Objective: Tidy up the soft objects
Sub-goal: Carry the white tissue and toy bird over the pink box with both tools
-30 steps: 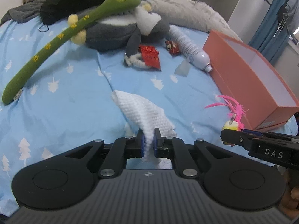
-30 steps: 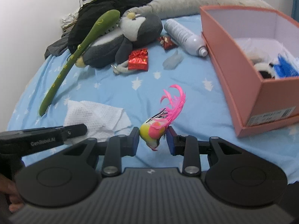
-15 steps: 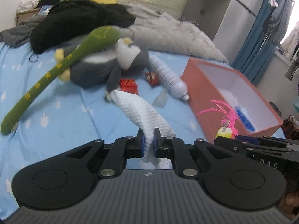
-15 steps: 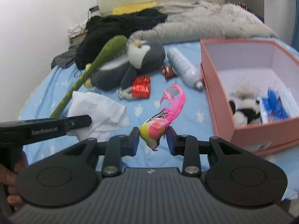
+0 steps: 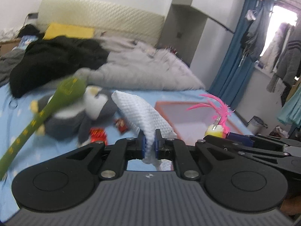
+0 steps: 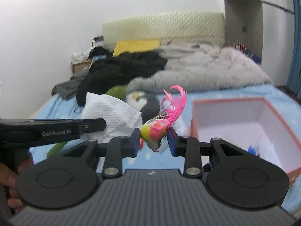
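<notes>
Cloth and toy bird held above the bed

Cloth (image 5: pixel 144 113), white and waffle-textured, is pinched between the fingers of the left gripper (image 5: pixel 150 146), which are pressed together on its lower edge; the rest of it rises up and away from the fingertips, clear of the bed (image 5: pixel 17 113). In the right wrist view the same cloth (image 6: pixel 111 113) shows just behind the black arm of the left gripper (image 6: pixel 94 126), to the left of the bird.

A toy bird (image 6: pixel 153 133), yellow and pink with a spray of pink feathers curling upward, sits squarely between the fingers of the right gripper (image 6: pixel 153 143), which pinch it by the body. In the left wrist view the bird (image 5: pixel 216 130) appears at the tip of the right gripper (image 5: pixel 218 136), just right of the cloth.

An open orange box (image 6: pixel 282 124) with a white inside stands on the blue sheet, to the right of the bird and beyond it; something blue lies in its near corner. A plush penguin (image 5: pixel 79 116) lies further back on the bed with a long green plush snake (image 5: pixel 47 111) draped across it, both blurred. Small red packets (image 5: pixel 97 133) lie near the penguin. Black clothes (image 6: pixel 122 69) and a grey blanket (image 6: pixel 197 71) are heaped toward the headboard
</notes>
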